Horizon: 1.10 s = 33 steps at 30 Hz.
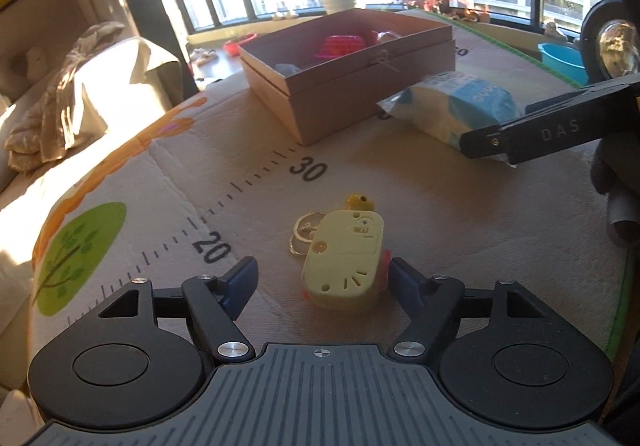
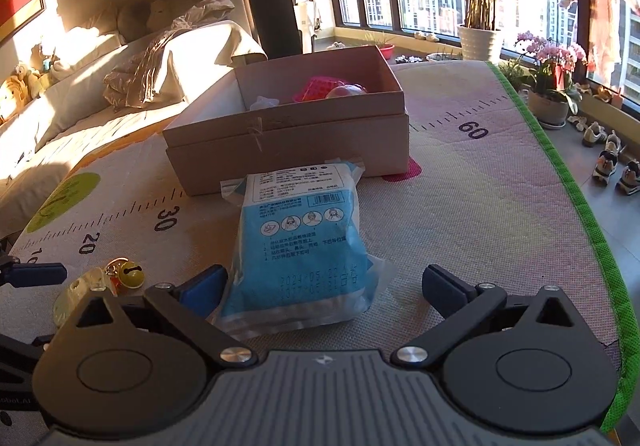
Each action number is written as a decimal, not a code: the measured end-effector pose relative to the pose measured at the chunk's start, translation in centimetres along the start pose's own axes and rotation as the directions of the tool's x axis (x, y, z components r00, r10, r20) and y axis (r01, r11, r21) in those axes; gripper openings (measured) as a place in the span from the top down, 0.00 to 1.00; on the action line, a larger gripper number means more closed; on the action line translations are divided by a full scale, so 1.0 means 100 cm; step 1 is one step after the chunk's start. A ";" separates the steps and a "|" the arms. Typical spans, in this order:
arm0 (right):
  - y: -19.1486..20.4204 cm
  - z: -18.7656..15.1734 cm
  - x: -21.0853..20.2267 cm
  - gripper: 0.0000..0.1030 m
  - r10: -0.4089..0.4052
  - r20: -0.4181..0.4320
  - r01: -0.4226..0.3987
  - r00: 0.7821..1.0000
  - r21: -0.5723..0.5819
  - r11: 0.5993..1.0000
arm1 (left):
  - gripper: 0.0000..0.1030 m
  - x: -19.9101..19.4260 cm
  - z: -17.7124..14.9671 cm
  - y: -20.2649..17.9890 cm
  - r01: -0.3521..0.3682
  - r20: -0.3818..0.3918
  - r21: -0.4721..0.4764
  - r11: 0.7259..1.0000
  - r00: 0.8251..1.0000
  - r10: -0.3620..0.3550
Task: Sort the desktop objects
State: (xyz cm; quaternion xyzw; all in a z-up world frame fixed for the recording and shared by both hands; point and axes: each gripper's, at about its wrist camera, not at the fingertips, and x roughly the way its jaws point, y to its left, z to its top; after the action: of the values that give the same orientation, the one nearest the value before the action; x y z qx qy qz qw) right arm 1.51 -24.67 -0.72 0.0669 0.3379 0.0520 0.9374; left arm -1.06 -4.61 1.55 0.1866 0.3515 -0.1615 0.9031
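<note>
A pale yellow plastic toy (image 1: 344, 266) with a small yellow bell (image 1: 359, 202) and a clear ring lies on the mat, between the tips of my open left gripper (image 1: 322, 280). A blue and white mask packet (image 2: 304, 246) lies in front of the cardboard box (image 2: 288, 134). My open right gripper (image 2: 324, 286) straddles the packet's near end without closing on it. The toy and bell (image 2: 130, 274) show at the left of the right wrist view. The right gripper's finger (image 1: 532, 134) crosses over the packet (image 1: 452, 106) in the left wrist view.
The open box (image 1: 360, 86) holds a pink item (image 1: 340, 44) and other small things. The mat has a printed ruler and a green edge (image 2: 568, 186). A sofa (image 2: 120, 86) stands to the left; plant pots and shoes sit by the window at right.
</note>
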 end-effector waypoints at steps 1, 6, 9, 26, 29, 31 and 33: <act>0.000 0.000 0.001 0.00 -0.002 -0.001 0.002 1.000 -0.002 1.000 | 0.23 0.001 0.001 0.004 -0.018 -0.001 -0.004 1.000 1.000 0.018; 0.001 -0.001 0.001 0.00 -0.009 -0.001 0.009 1.000 -0.008 1.000 | 0.21 0.010 0.004 0.022 -0.118 -0.013 -0.042 0.992 0.993 0.118; 0.001 0.000 0.001 0.00 -0.010 -0.001 0.010 1.000 -0.007 1.000 | 0.19 0.011 0.001 0.031 -0.126 -0.027 -0.085 0.988 0.992 0.124; 0.002 0.000 0.002 0.00 -0.019 -0.005 0.019 1.000 -0.018 1.000 | 0.13 0.021 0.024 0.041 0.078 -0.060 -0.342 0.936 0.993 -0.105; 0.003 0.000 0.002 0.00 -0.023 -0.007 0.023 1.000 -0.027 0.999 | 0.17 0.027 0.029 0.042 0.059 -0.067 -0.345 0.937 0.994 -0.087; 0.003 -0.001 0.002 0.00 -0.021 -0.006 0.021 1.000 -0.024 0.999 | 0.22 0.031 0.031 0.042 0.041 -0.077 -0.343 0.939 0.994 -0.072; 0.003 -0.001 0.002 0.00 -0.020 -0.004 0.020 1.000 -0.022 1.000 | 0.31 0.033 0.028 0.044 0.032 -0.086 -0.342 0.939 0.994 -0.065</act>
State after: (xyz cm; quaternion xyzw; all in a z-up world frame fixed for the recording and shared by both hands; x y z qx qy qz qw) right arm 1.55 -24.32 -0.84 0.0529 0.3400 0.0468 0.9378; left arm 4.73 -2.57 2.15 0.0267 0.4215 -0.1114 0.8996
